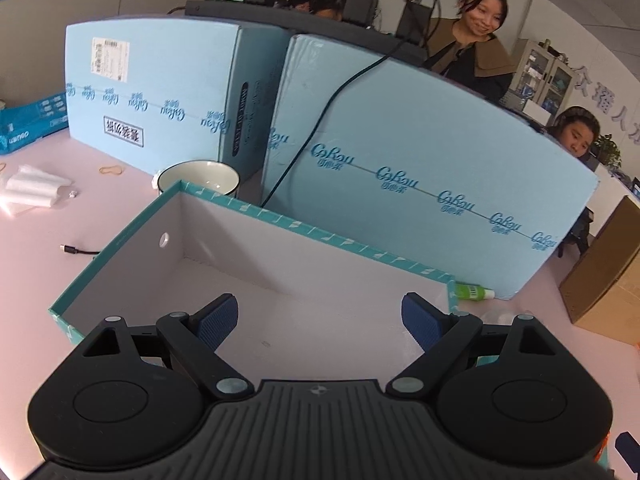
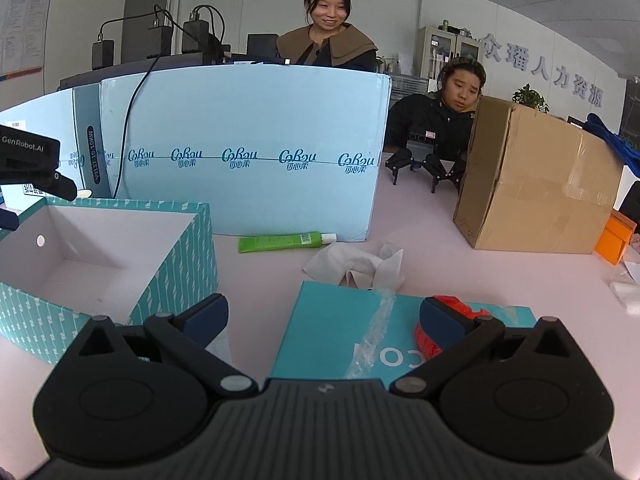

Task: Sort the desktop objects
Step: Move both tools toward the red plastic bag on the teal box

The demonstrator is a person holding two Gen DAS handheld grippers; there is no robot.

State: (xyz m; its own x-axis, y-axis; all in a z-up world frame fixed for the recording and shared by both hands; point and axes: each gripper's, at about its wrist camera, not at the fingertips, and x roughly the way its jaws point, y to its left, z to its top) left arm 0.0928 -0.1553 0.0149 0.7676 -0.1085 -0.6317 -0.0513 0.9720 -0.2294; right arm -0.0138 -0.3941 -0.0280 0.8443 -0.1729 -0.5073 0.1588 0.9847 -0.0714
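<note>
The left gripper [image 1: 320, 322] hangs over the empty teal-patterned cardboard storage box with white interior [image 1: 256, 280], jaws wide apart, nothing between them; lowering it risks knocking the box wall and shifting the box across the pink tabletop [image 2: 500, 276]. Just right of the box lie the green plastic tube with white cap [image 2: 286, 241] and the crumpled white tissue [image 2: 356, 264], both unsorted. The right gripper [image 2: 322, 322] hovers over the flat teal carton [image 2: 332, 332], jaws apart and empty; the loose clear plastic strip [image 2: 372, 340] and red item [image 2: 456, 308] could snag or slip during closure.
</note>
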